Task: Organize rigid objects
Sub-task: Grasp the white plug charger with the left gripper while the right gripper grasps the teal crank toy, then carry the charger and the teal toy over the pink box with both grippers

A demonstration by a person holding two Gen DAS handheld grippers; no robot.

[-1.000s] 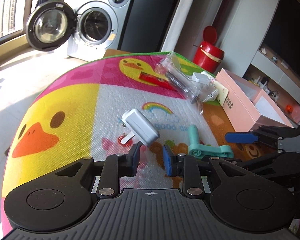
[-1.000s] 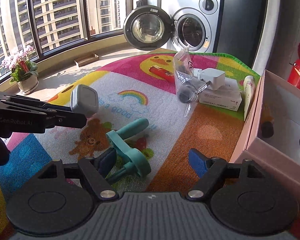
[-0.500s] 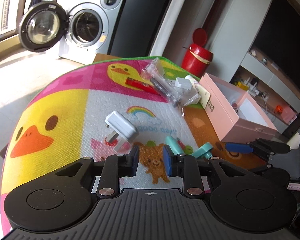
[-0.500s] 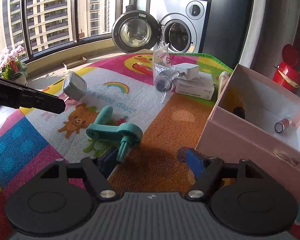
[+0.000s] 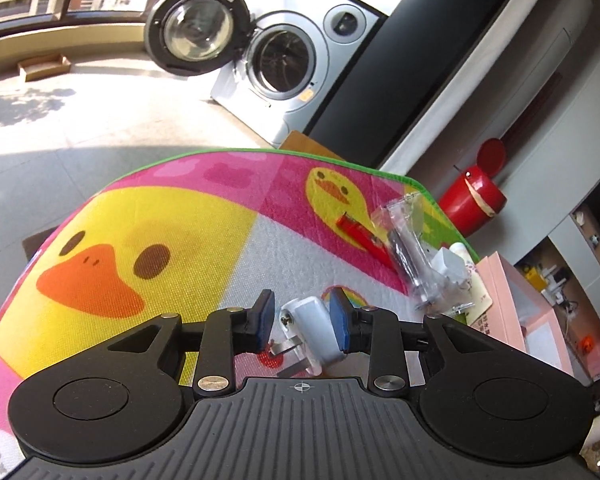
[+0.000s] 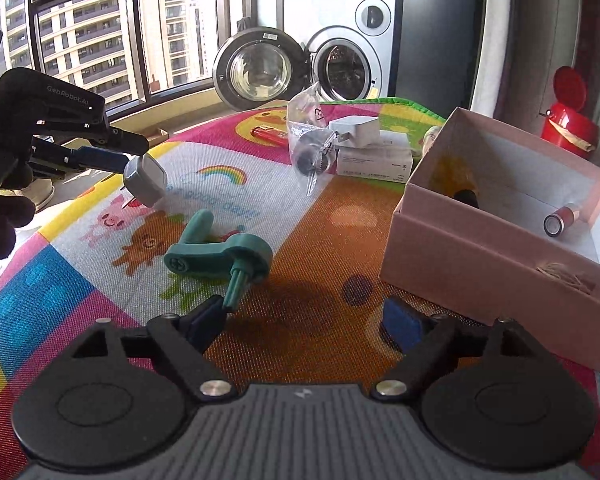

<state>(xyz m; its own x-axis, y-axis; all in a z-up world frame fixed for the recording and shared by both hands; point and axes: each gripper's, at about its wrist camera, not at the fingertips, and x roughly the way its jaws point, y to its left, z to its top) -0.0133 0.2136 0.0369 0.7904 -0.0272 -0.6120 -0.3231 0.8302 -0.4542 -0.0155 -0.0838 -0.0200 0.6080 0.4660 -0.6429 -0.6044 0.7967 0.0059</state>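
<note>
On a bright duck-print mat (image 6: 332, 240) before a washing machine (image 6: 352, 52), we are opening our left gripper (image 5: 302, 318) around a grey charger (image 5: 314, 328), still between its fingers. Our right gripper (image 6: 306, 320) is spreading wide, empty, its left finger just beside a teal crank (image 6: 220, 256) near the pink box (image 6: 480, 256).

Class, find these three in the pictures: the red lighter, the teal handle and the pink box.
red lighter (image 6: 267, 134), right wrist view, its body.
teal handle (image 6: 216, 257), right wrist view, its flat arm.
pink box (image 6: 476, 256), right wrist view, its near wall.
</note>
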